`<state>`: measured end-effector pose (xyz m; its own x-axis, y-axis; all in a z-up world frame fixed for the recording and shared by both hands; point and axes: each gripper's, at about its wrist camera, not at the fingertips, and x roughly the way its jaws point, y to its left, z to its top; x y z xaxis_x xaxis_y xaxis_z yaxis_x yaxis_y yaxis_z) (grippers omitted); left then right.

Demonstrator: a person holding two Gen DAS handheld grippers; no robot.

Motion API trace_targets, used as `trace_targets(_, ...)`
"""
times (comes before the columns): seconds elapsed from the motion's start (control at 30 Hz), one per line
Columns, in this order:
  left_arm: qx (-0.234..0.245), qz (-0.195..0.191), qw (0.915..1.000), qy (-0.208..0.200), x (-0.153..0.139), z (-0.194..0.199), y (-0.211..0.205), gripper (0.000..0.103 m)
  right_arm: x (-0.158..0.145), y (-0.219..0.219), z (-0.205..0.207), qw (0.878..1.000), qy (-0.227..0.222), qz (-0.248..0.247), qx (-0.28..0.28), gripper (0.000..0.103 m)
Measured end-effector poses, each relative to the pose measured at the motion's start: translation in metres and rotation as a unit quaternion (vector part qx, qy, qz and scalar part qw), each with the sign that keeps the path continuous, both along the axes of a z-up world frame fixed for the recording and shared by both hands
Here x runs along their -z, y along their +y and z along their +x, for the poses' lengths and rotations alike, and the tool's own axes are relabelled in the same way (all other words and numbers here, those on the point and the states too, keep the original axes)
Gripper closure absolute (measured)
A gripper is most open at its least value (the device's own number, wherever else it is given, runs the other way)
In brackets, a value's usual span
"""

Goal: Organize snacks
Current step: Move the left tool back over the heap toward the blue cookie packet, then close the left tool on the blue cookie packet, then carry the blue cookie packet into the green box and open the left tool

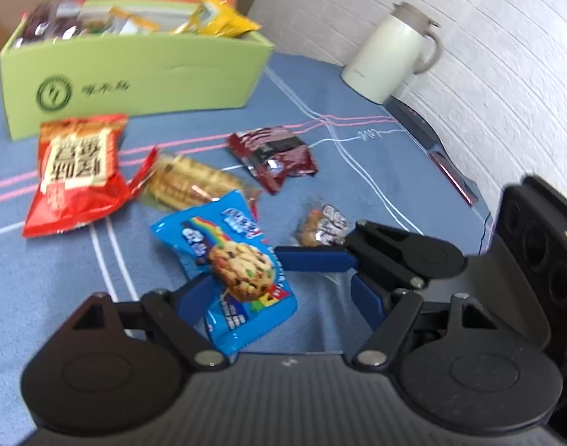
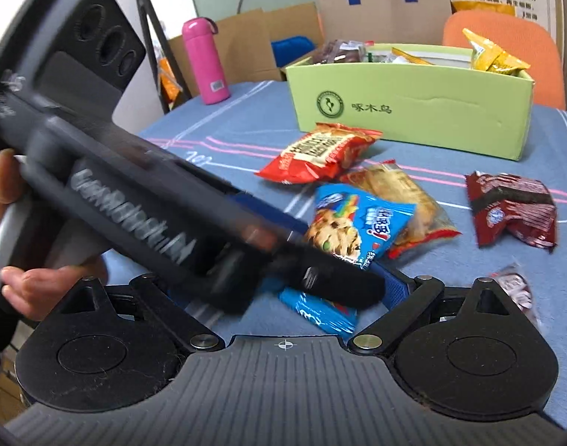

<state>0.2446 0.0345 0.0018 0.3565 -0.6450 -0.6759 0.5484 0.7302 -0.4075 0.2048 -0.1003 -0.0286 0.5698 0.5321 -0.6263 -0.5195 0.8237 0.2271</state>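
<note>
A blue cookie packet [image 1: 242,271] lies on the blue tablecloth, between the fingers of my left gripper [image 1: 283,293], which is open around it. It also shows in the right wrist view [image 2: 354,230]. My right gripper reaches in from the right in the left wrist view, its blue finger [image 1: 313,258] touching the packet's edge; its own view is blocked by the left gripper body [image 2: 134,200], so its state is unclear. A green box [image 1: 134,74] at the back holds several snacks. A red packet [image 1: 79,171], a biscuit pack [image 1: 194,182], a dark red packet [image 1: 276,156] and a small wrapped snack [image 1: 320,226] lie loose.
A white kettle [image 1: 391,55] stands at the back right by the wall. A pink bottle [image 2: 205,61] stands at the table's far left edge. An orange chair [image 2: 506,48] and cardboard boxes [image 2: 246,44] sit behind the table.
</note>
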Motion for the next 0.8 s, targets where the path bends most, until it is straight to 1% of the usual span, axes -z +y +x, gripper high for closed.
trace_targets(0.03,-0.009,0.014,0.9998,-0.011,-0.002,-0.001,0.0,0.017,-0.001,-0.003,-0.003,1.0,-0.001,0.0,0.0,0.013)
trace_targets(0.07,-0.023,0.028,0.9992,-0.016,-0.002,0.001,0.0,0.017,-0.002,-0.005,-0.005,1.0,-0.002,0.002,0.005,0.013)
trace_targets(0.13,-0.066,0.061,0.9959,-0.006,-0.001,0.013,0.003,0.017,-0.001,-0.008,-0.005,1.0,-0.001,0.006,0.016,0.013)
trace_targets(0.23,-0.099,0.069,0.9925,0.018,0.002,0.026,0.007,0.017,0.001,-0.006,-0.001,0.999,-0.005,0.014,0.041,0.017)
trace_targets(0.3,-0.103,0.072,0.9919,0.021,0.004,0.03,0.003,0.017,0.004,0.0,0.002,0.999,-0.008,0.012,0.052,0.02)
trace_targets(0.33,-0.1,0.071,0.9922,0.022,0.005,0.032,0.0,0.019,0.006,0.003,0.001,0.998,-0.01,0.006,0.054,0.022)
trace_targets(0.37,-0.097,0.069,0.9925,0.027,0.008,0.033,-0.004,0.025,0.009,0.006,-0.001,0.998,-0.013,0.0,0.056,0.028)
trace_targets(0.4,-0.096,0.061,0.993,0.03,0.011,0.034,-0.005,0.027,0.012,0.009,-0.003,0.998,-0.014,-0.005,0.057,0.031)
trace_targets(0.43,-0.088,0.043,0.9946,0.035,0.011,0.034,-0.005,0.046,0.013,0.011,-0.007,0.998,-0.028,-0.016,0.059,0.042)
trace_targets(0.47,-0.087,0.038,0.9948,0.038,0.011,0.034,-0.003,0.055,0.013,0.012,-0.011,0.997,-0.039,-0.03,0.063,0.061)
trace_targets(0.53,-0.085,0.028,0.9952,0.04,0.01,0.026,0.002,0.058,0.011,0.008,-0.017,0.997,-0.043,-0.024,0.058,0.068)
trace_targets(0.57,-0.086,0.02,0.9953,0.04,0.009,0.02,0.005,0.058,0.01,0.004,-0.019,0.997,-0.041,-0.019,0.055,0.073)
trace_targets(0.63,-0.095,0.01,0.9946,0.038,0.003,0.013,0.01,0.059,0.005,-0.002,-0.022,0.998,-0.039,-0.01,0.044,0.075)
trace_targets(0.67,-0.101,0.009,0.9943,0.033,-0.001,0.012,0.011,0.06,0.002,-0.003,-0.023,0.998,-0.039,-0.005,0.041,0.078)
trace_targets(0.73,-0.111,0.006,0.9937,0.013,-0.013,0.017,0.01,0.06,-0.004,-0.001,-0.023,0.998,-0.051,-0.007,0.032,0.078)
trace_targets(0.8,-0.119,-0.004,0.9928,-0.004,-0.03,0.033,0.012,0.06,-0.014,0.004,-0.015,0.996,-0.078,-0.019,0.028,0.078)
